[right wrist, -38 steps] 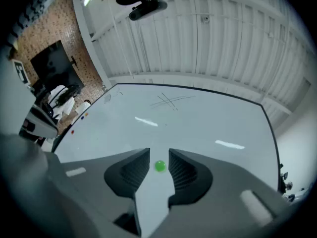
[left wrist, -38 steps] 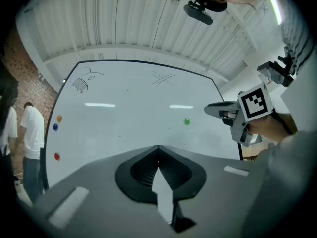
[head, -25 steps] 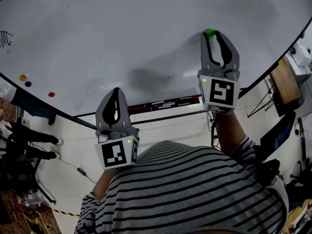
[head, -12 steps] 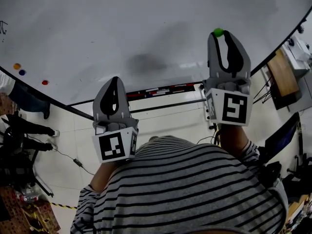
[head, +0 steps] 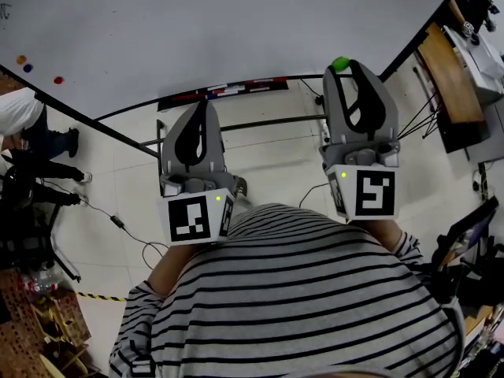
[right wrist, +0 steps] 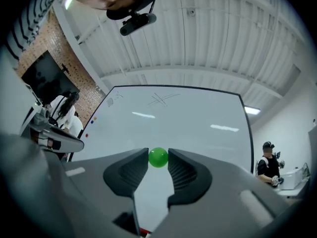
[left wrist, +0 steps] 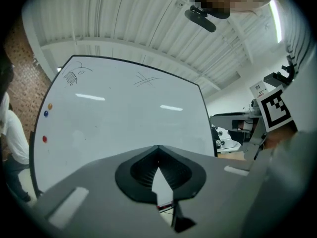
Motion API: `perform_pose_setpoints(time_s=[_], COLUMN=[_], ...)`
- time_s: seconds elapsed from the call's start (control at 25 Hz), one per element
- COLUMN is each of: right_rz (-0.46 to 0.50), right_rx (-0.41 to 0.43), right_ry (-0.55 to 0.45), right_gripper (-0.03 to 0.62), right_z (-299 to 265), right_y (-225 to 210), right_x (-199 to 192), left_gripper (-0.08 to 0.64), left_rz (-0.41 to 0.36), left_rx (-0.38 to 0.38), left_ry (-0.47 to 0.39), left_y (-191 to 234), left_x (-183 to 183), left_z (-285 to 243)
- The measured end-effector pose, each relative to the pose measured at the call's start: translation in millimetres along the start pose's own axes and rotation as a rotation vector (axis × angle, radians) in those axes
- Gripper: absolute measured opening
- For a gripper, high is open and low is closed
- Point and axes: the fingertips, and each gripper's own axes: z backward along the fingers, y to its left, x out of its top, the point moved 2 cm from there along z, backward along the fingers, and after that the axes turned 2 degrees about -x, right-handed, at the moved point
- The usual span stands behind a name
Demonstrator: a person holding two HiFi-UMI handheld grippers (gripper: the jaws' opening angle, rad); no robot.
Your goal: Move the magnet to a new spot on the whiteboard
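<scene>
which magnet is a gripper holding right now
The green magnet, pinched in the right gripper; the orange magnet, blue magnet and red magnet sit on the whiteboard.

Head view: whiteboard (head: 197,22) runs off the top and left edges, and its scribble (head: 4,10) is clipped there. Green magnet (head: 340,64) sits mostly behind my right gripper (head: 346,69) tips, only a sliver shows. The three small magnets (head: 27,68) at top left are just dots. Person in white (head: 17,109) is cut by the left edge.

Left gripper view: the board's bottom is hidden behind my left gripper (left wrist: 158,150). The drawings (left wrist: 147,80) are too small to read.

Right gripper view: pads cover the magnet's flanks, and I can't tell its gap to the board. Person in a cap (right wrist: 269,165) is tiny, legs hidden behind the gripper body.
</scene>
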Motion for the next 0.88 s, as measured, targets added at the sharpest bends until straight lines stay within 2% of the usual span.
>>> perform_pose_setpoints(time_s=[0.16,0.36,0.52,0.88], right_rz=[-0.034,-0.051,-0.041,-0.049], right_rx=[0.044,0.060,0.056,0.056], right_ry=[0.027,0.025,0.011,-0.006], right_gripper=[0.124,0.124,0.124,0.124], right_z=[37,64,72,61], right_y=[-1,-7,-10,-15], right_x=[-8,-4,-3,7], left_gripper=[0.015,0.015,0.015,0.015], left_rz=[0.006,0.012,-0.016,-0.046], left_rx=[0.000,-0.020,-0.040,-0.024], left_ry=[0.033,0.051,0.044,0.007], left_y=[-39,-63,-72,-71], left_x=[-10,-11,-8,7], left_z=[31,51,53,39])
